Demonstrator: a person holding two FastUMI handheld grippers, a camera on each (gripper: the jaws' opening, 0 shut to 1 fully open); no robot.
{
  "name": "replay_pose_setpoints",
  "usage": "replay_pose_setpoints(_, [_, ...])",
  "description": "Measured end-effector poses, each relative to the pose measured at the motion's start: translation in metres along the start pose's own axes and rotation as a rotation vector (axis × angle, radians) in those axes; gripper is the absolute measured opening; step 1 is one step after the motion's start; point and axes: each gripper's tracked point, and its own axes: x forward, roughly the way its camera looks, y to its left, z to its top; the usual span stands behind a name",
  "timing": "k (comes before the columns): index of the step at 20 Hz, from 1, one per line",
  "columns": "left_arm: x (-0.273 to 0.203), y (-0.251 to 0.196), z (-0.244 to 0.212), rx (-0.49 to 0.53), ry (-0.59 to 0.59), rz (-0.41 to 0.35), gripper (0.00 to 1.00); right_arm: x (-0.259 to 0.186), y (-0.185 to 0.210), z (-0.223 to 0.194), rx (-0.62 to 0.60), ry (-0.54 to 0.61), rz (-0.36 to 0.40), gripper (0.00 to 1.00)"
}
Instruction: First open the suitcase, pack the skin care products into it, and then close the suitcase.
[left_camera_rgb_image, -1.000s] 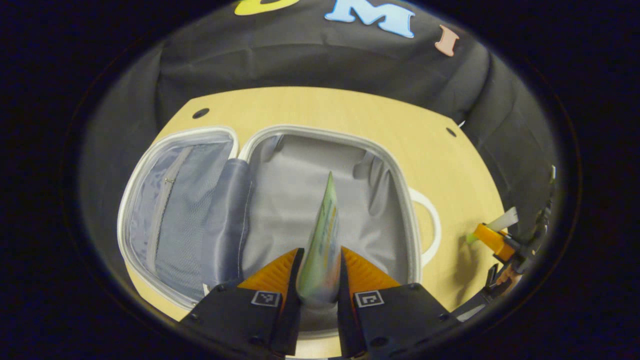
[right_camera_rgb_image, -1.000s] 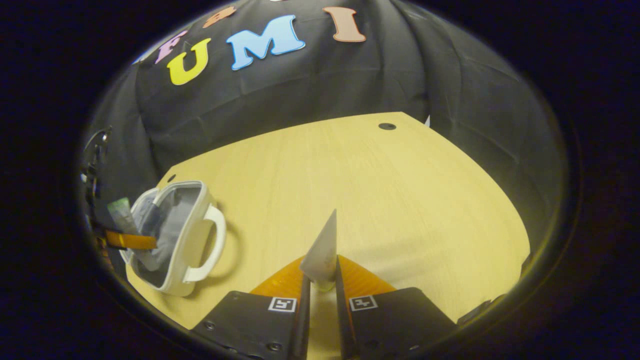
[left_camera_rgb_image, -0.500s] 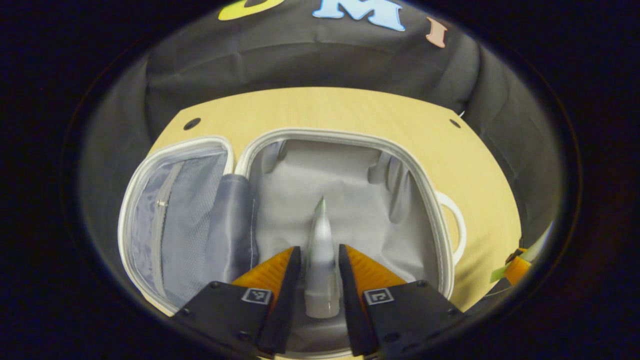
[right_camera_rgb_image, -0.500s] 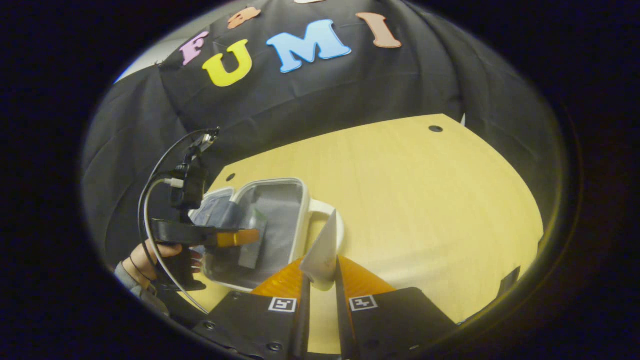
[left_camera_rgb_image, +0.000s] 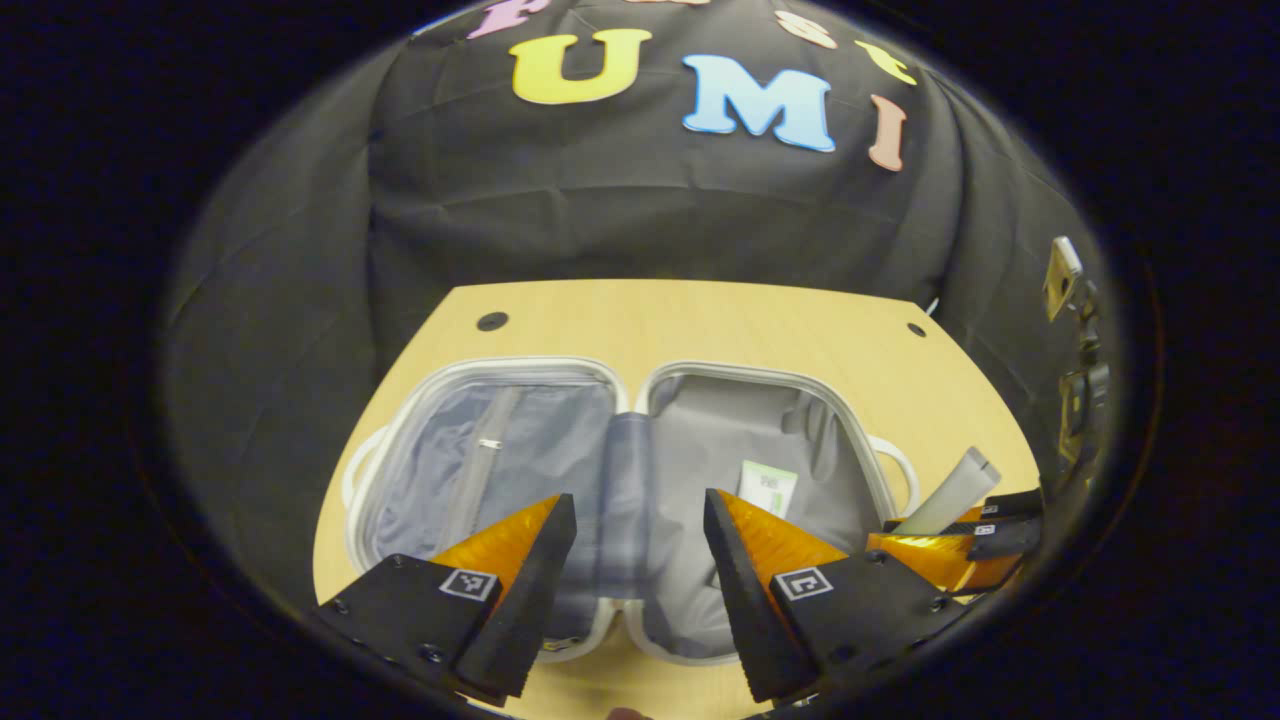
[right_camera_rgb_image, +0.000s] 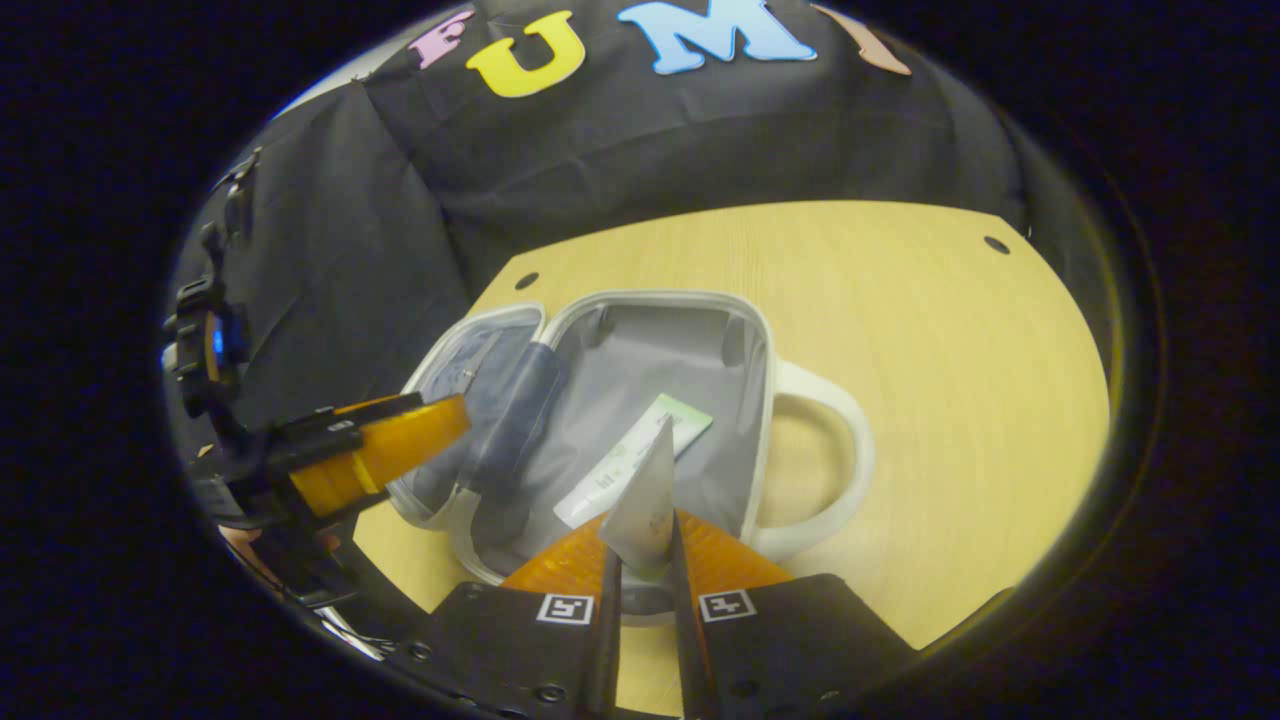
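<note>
Suitcase (right_camera_rgb_image: 760, 400): open on table (right_camera_rgb_image: 950, 330), one tube (right_camera_rgb_image: 640, 455) lying inside. Left gripper (left_camera_rgb_image: 640, 545): released, empty. Right gripper (right_camera_rgb_image: 645, 580): clenched on grey tube (right_camera_rgb_image: 645, 500) above suitcase.

The suitcase (right_camera_rgb_image: 640, 400) lies wide open on the worktop (right_camera_rgb_image: 930, 330). One green-and-white tube (right_camera_rgb_image: 640, 450) lies flat in its grey half, with bare lining all around it. The left hand-held gripper (right_camera_rgb_image: 400, 450) hangs over the mesh half. The worktop past the handle (right_camera_rgb_image: 820, 460) is bare.
</note>
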Motion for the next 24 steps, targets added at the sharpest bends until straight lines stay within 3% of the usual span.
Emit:
replay_pose_setpoints(2, [-0.013,0.037,-0.005,-0.044,-0.009,0.054,0.85,0.014,-0.002,-0.002,-0.026,0.019,-0.014,0.25])
replay_pose_setpoints(3, [-0.017,0.052,-0.007,-0.062,-0.009,0.079,0.85,0.016,-0.003,0.000,-0.037,0.014,-0.020,0.22])
replay_pose_setpoints(4, [-0.021,0.068,-0.009,-0.083,-0.010,0.101,0.89,0.014,-0.005,0.004,-0.043,-0.001,-0.026,0.28])
replay_pose_setpoints(8, [-0.027,0.118,-0.009,-0.142,-0.025,0.167,0.87,0.001,-0.001,0.019,-0.030,-0.062,0.006,0.34])
replay_pose_setpoints(10, [-0.028,0.145,-0.003,-0.164,-0.042,0.208,0.87,-0.011,0.000,0.027,-0.034,-0.105,0.018,0.61])
replay_pose_setpoints(11, [-0.029,0.159,-0.002,-0.176,-0.049,0.227,0.92,-0.018,0.000,0.030,-0.041,-0.124,0.021,0.67])
replay_pose_setpoints(12, [-0.027,0.176,-0.001,-0.189,-0.052,0.249,0.97,-0.024,-0.002,0.032,-0.052,-0.144,0.016,0.79])
replay_pose_setpoints(14, [-0.025,0.205,0.002,-0.208,-0.054,0.288,0.98,-0.041,-0.010,0.044,-0.079,-0.207,-0.019,0.88])
replay_pose_setpoints(19, [-0.013,0.282,0.014,-0.285,-0.067,0.349,0.98,-0.077,-0.022,0.067,-0.075,-0.323,-0.082,0.91])
replay_pose_setpoints(24, [0.033,0.327,-0.007,-0.410,0.010,0.258,0.98,-0.091,-0.041,0.066,-0.049,-0.329,-0.149,0.91])
